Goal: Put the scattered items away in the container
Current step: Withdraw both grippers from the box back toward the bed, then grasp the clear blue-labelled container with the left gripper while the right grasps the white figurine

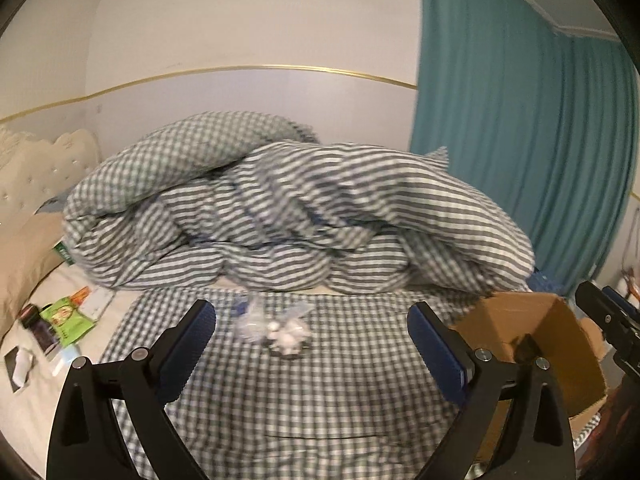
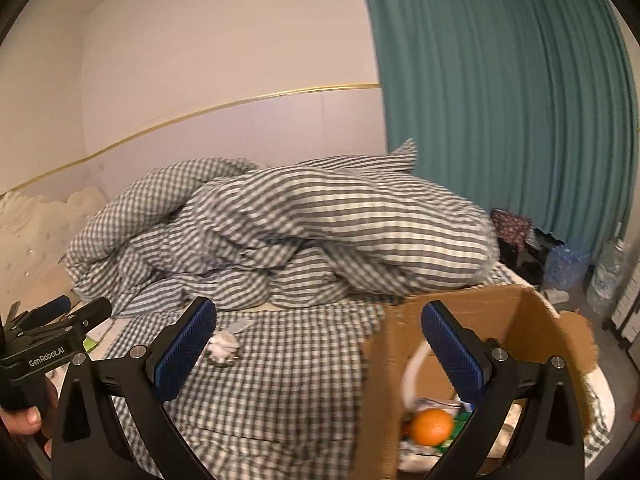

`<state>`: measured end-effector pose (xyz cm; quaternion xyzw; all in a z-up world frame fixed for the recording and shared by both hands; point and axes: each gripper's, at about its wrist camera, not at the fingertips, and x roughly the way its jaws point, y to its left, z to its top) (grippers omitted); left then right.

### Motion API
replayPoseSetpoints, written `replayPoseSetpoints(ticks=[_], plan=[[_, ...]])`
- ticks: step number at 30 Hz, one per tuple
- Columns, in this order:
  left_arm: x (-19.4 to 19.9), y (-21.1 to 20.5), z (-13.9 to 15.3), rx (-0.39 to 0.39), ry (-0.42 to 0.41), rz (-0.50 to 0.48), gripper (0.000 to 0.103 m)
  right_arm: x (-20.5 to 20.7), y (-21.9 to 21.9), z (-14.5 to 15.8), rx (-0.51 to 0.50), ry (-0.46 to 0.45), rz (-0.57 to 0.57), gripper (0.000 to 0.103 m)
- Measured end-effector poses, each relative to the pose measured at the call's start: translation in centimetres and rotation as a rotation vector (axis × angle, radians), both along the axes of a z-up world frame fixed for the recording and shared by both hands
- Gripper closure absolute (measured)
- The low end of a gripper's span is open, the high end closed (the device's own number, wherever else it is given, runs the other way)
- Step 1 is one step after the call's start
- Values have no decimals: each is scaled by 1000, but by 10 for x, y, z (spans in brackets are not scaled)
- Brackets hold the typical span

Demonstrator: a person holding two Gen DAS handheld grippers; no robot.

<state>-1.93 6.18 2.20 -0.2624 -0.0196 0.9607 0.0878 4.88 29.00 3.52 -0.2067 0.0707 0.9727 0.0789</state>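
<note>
Heaped grey-and-white checked duvet (image 1: 280, 208) at bed's rear, clear plastic bag of small white items (image 1: 276, 326) before it, open brown cardboard box (image 2: 472, 320) to the right, round orange fruit (image 2: 432, 426) inside box.

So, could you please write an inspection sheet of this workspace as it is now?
Surface: bed with checked sheet.
Job's things: cardboard box at right, open, holding an orange and blurred packets; clear bag with small white pieces on the sheet.
Clutter: green packets and papers at left; bunched striped duvet behind.
Grippers: left gripper open, empty; right gripper open, over the box edge.
Cables: white curved strip in the box, unclear.
Surroundings: teal curtain, plain wall, water bottles.
</note>
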Motion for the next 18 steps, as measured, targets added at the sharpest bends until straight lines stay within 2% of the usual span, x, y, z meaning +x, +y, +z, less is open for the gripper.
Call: replayPoseSetpoints(ticks=[10, 18], plan=[[-25, -74, -18, 18, -41, 118, 4, -46, -58, -18, 40, -46, 110, 0], [-60, -89, -51, 25, -104, 143, 4, -77, -79, -38, 70, -95, 159, 0]])
